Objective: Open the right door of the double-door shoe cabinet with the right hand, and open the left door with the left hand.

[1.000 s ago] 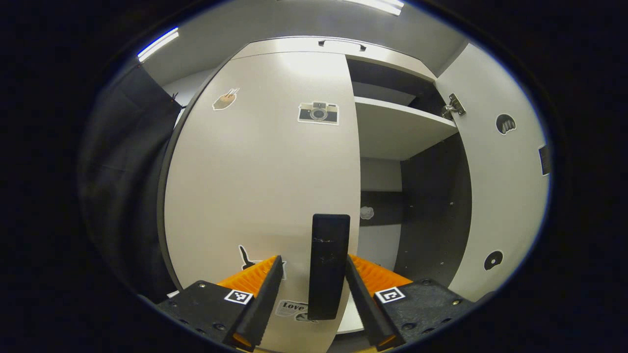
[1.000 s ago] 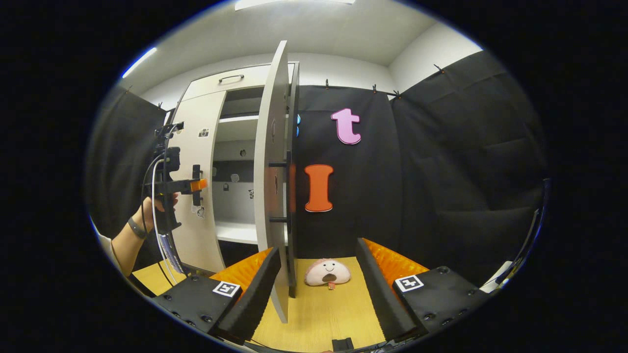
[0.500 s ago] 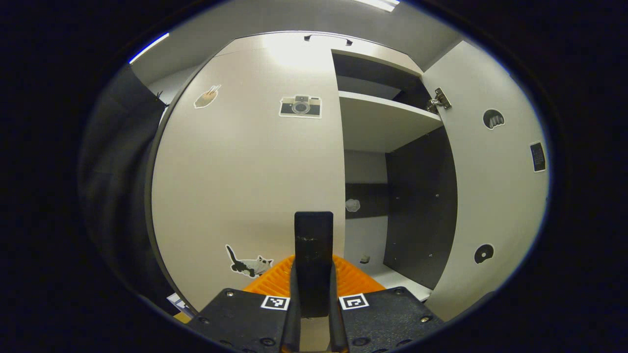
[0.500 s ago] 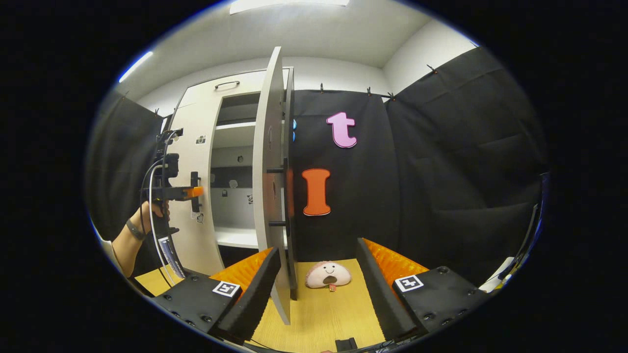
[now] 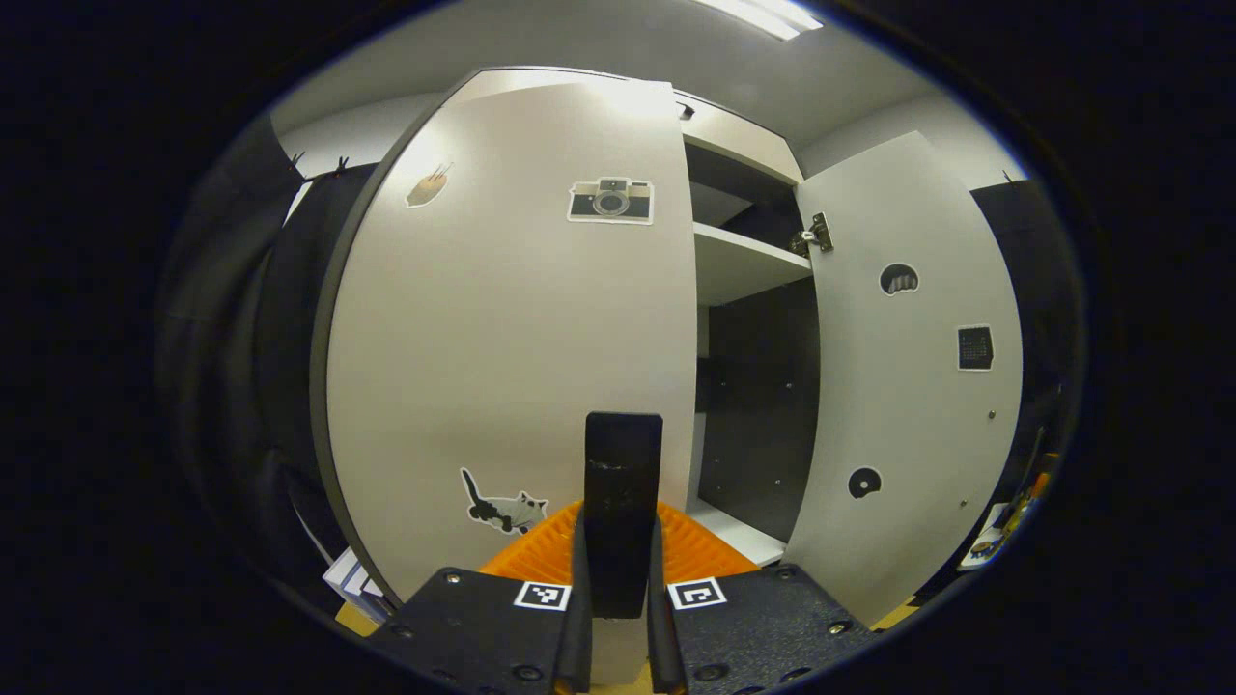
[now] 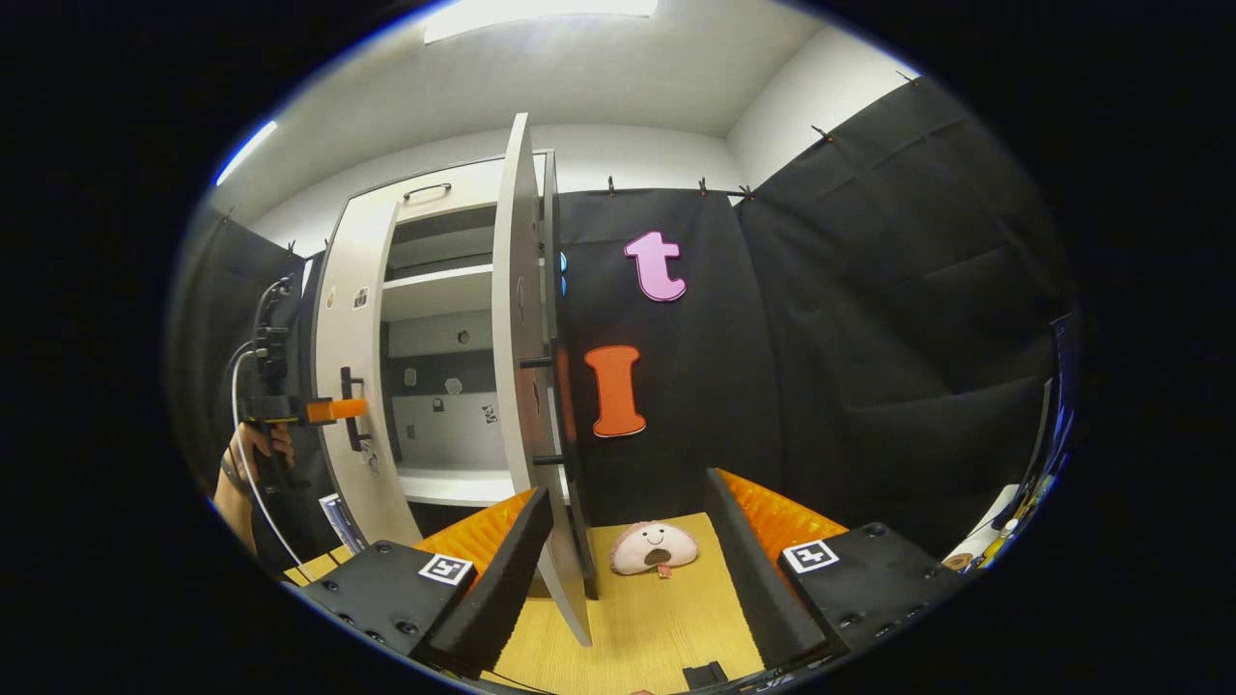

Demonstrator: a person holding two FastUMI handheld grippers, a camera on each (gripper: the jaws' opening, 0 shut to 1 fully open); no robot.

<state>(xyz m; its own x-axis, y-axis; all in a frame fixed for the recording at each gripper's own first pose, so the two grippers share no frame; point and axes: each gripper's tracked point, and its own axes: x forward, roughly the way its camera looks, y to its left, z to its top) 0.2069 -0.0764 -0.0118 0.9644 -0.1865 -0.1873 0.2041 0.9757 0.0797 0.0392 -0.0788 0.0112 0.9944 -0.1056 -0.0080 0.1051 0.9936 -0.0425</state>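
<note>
Left gripper view: the left gripper (image 5: 615, 632) is clamping both fingers on the dark handle (image 5: 623, 512) that is standing upright near the free edge of the left door (image 5: 502, 347), and that door is sitting partly swung out from the shoe cabinet (image 5: 744, 280), with a shelf and dark interior showing in the gap. In the right gripper view the same gripper (image 6: 333, 410) is showing far off, a hand (image 6: 253, 446) holding it at the handle (image 6: 350, 422). The right gripper (image 6: 628, 579) is hanging with its fingers apart and nothing between them, just beside the lower edge of the right door (image 6: 517, 386), which is standing wide open and edge-on. A plush toy (image 6: 657, 547) is lying on the wooden floor near that door's bottom corner. The likely trouble, as I judge it: the door is turning on its hinges while the hand is pulling, so a straight pull could be twisting the handle out of the fingers; the free right gripper could also be knocking the open door's edge.
</note>
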